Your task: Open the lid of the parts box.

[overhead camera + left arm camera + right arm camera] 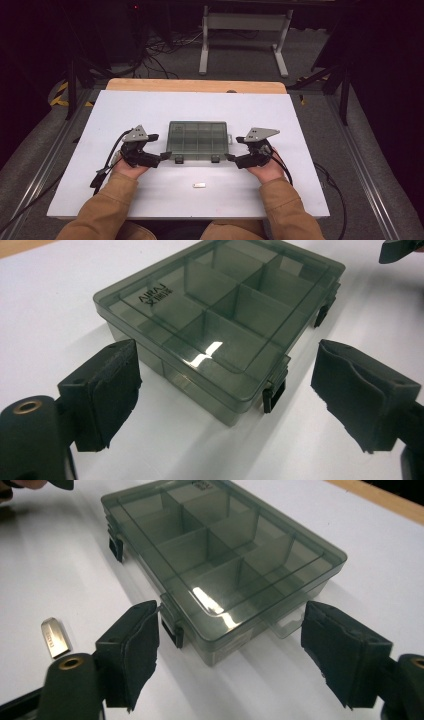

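Box (198,140): a smoky, see-through organiser with its lid down, flat on the white bench (150,107), midway between the two grippers. Nearest the person, a small metal tab (199,185) lies alone on the bench, well short of the box's front edge; in the right gripper view the tab (55,637) sits just left of the near finger. Both sleeves enter from the bottom, one hand on each gripper. Left gripper (164,157): points at the box's front left corner, fingers wide apart, nothing between the pads. In the left gripper view its fingers (107,390) flank that corner without touching it, and a black latch (274,395) shows on the front wall. Right gripper (231,157): points at the front right corner, fingers likewise wide and apart from the box. In the right gripper view its fingers (135,650) stand on either side of the corner, a latch (172,630) just beyond the left one. Dividers under the lid mark out a grid of compartments. Beyond the box the bench is bare white, then a wooden edge (195,85), then floor with cables (160,50) and a frame (245,30).
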